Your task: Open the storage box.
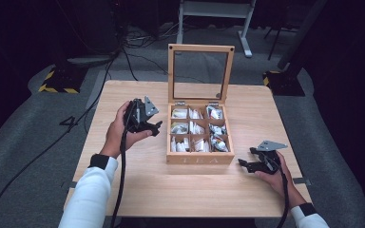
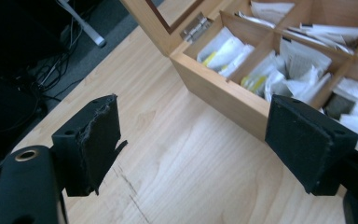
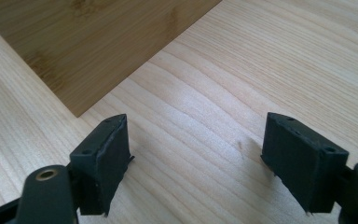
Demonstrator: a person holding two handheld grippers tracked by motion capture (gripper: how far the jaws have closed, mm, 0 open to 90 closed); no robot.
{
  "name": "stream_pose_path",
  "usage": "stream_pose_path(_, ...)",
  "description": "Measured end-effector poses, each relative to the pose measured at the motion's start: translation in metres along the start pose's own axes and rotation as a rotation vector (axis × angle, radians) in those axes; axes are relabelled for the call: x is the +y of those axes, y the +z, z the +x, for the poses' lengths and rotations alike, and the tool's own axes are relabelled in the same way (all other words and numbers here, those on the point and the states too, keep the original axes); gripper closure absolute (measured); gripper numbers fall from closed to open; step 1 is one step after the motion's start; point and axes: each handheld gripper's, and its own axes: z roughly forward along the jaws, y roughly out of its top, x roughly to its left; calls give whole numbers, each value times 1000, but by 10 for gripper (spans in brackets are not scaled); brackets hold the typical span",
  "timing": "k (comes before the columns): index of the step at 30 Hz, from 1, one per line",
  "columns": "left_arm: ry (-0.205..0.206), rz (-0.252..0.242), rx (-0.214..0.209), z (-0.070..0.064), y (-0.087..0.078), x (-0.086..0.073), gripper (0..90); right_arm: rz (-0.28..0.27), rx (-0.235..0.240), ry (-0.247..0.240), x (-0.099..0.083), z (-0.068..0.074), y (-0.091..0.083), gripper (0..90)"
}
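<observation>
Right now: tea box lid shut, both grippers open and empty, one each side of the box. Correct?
Not quite: the tea box lid stands open, upright on its hinges, as the high view shows. The rest holds: left gripper and right gripper are open and empty, flanking the box.

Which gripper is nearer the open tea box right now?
Left, slightly. The left gripper hovers open just off the left side of the tea box, level with its compartments. The right gripper sits open on the table beyond the box's front right corner.
</observation>
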Motion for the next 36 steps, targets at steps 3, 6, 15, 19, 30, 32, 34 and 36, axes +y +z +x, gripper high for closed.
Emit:
stream_pose_path(3,-5,2,6,-3,-6,-12,190,-2,-1,3,0,0,0,233)
stream_pose_path(6,-8,2,8,-4,-8,-17,190,-1,-1,3,0,0,0,233)
stream_pose_path(15,17,37,5,-24,-20,-63,191,3,23,40,1,-3,-7,251)
stream_pose_path(19,-9,38,-11,-29,-22,-85,191,-46,28,53,7,-2,-18,247)
stream_pose_path(30,12,90,-37,-52,-19,-129,198,-117,31,-1,27,11,-40,233)
stream_pose_path(32,9,92,-45,-58,-18,-135,198,-129,30,-17,32,14,-43,233)
stream_pose_path(34,-4,96,-53,-63,-17,-141,200,-147,36,-40,42,20,-47,235)
stream_pose_path(36,-24,102,-59,-66,-18,-146,206,-148,42,-55,46,22,-48,235)
